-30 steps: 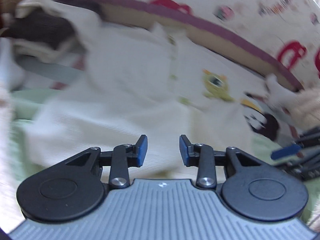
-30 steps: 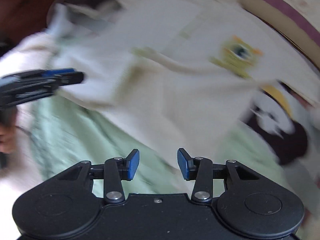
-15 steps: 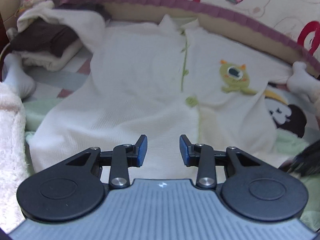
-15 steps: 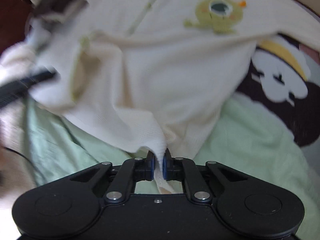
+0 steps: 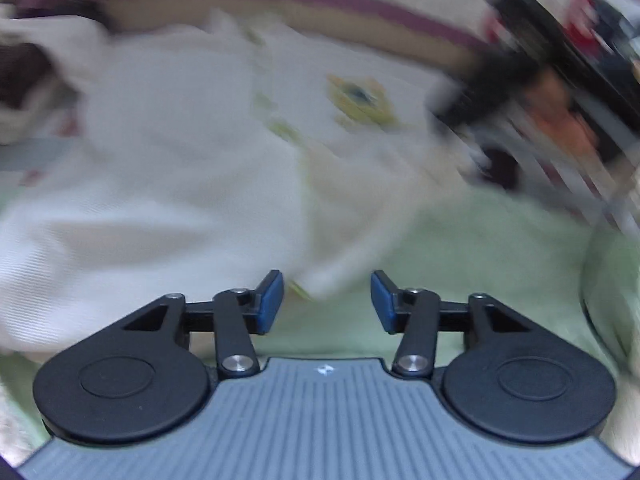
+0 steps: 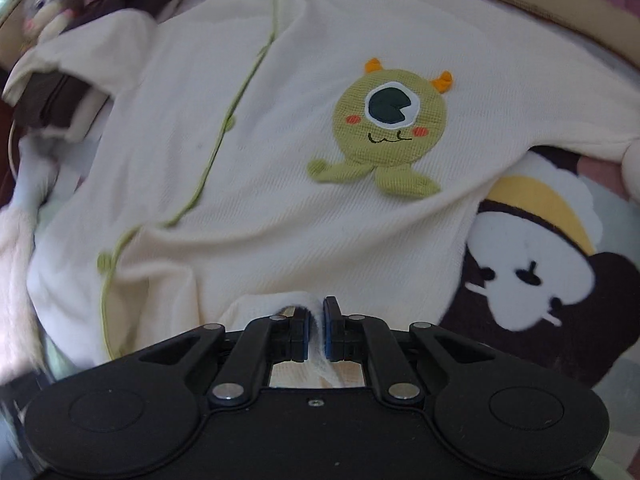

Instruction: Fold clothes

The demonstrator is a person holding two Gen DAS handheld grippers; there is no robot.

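A cream baby romper point(image 6: 280, 140) with a green one-eyed monster patch point(image 6: 390, 120) and green piping lies spread on the bedding. My right gripper point(image 6: 316, 332) is shut on a cream fold of its bottom hem, the cloth pinched between the blue pads. In the blurred left wrist view the same romper point(image 5: 160, 160) fills the left and middle. My left gripper point(image 5: 326, 302) hovers over the romper's lower corner with its jaws opening; the hem tip lies just beyond the gap, the pads not pressing it. The right gripper's dark blurred body point(image 5: 520, 80) shows at upper right.
A pale green blanket point(image 5: 480, 248) lies under and right of the romper. A brown, white and yellow cartoon cushion point(image 6: 540, 260) sits at the right. Folded brown and cream clothes point(image 6: 52, 100) and a plush toy point(image 6: 44, 4) are at upper left. A padded rim point(image 5: 280, 4) curves behind.
My right gripper closed on the romper's hem and carried it up over the garment. My left gripper dropped lower and its jaws widened. The right gripper now shows at upper right in the left view.
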